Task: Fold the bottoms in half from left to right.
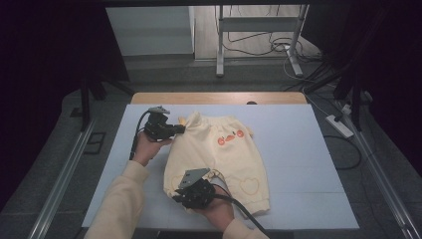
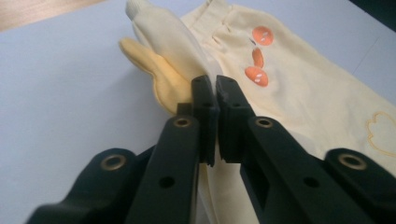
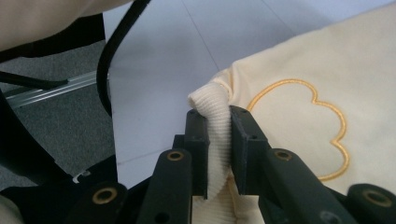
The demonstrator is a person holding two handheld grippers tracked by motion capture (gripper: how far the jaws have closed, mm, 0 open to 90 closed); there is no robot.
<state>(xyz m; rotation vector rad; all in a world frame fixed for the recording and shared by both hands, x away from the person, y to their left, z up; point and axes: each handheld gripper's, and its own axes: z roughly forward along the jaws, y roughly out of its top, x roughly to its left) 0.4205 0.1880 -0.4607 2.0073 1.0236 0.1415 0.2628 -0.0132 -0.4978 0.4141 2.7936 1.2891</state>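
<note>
White table cover [image 1: 308, 164] over a wooden tabletop [image 1: 219, 97]; metal stand [image 1: 259, 30], floor cables [image 1: 278, 47], power strip [image 1: 339, 125] beyond.

garment [image 1: 219, 154] on table [image 1: 308, 164] | left tongs [image 1: 181, 129] at its far-left edge | right tongs [image 1: 175, 195] at near-left hem

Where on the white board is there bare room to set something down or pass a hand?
Free: the board right of the yellow garment, its far strip by the wooden edge, and its near-left corner. Crowded: the middle, where the left gripper and right gripper pinch the garment.
</note>
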